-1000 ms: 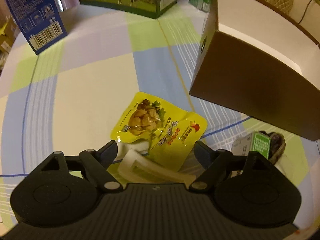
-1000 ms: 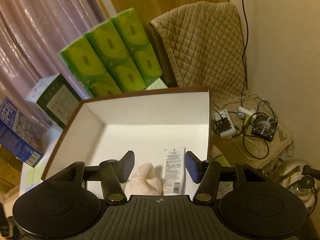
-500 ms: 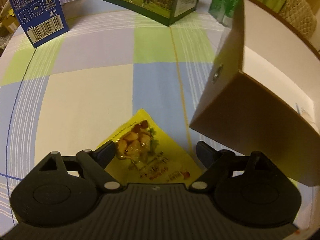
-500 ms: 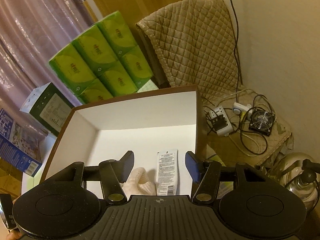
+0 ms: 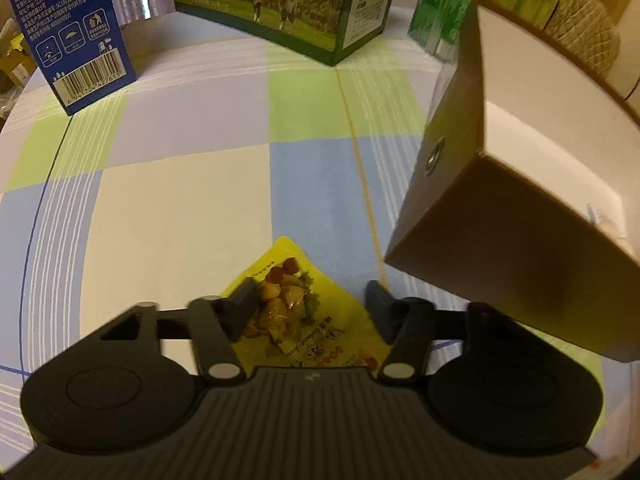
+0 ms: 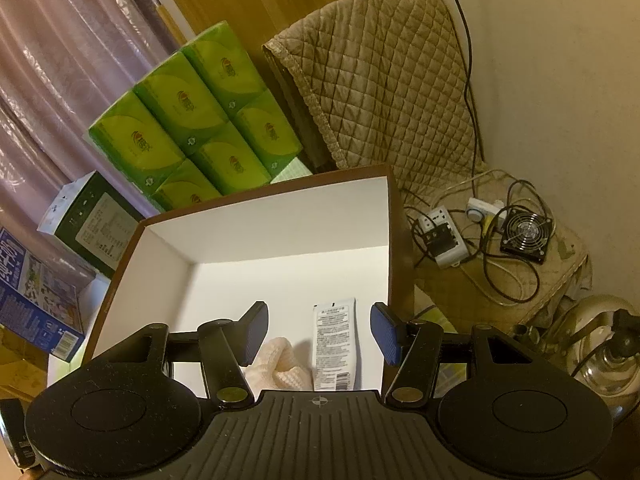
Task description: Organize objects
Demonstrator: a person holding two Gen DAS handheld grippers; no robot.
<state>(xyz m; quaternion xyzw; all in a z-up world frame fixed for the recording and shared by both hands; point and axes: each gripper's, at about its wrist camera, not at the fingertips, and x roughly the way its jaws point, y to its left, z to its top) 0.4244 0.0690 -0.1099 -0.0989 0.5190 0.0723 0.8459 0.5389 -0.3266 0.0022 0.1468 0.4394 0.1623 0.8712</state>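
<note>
Two fingers of my left gripper (image 5: 310, 306) stood wide apart over the yellow snack packet (image 5: 298, 312), holding nothing; a second before, that packet had lain farther ahead of them with a pale strip nearer me, and I had since closed in until the packet sat between the fingers on the checked desk (image 5: 180, 200), which I judged meant the pickup was next. My right gripper (image 6: 318, 334) had drifted only slightly, its blue-padded fingers (image 6: 384, 334) spread open and empty over the brown box (image 6: 280, 184). Only the right view looked down into the white interior, where a white sachet (image 6: 334, 346) and a cream cloth (image 6: 278, 368) already lay at the near side. Only the left view showed the packet outside the box, just left of its near corner (image 5: 476, 272).
</note>
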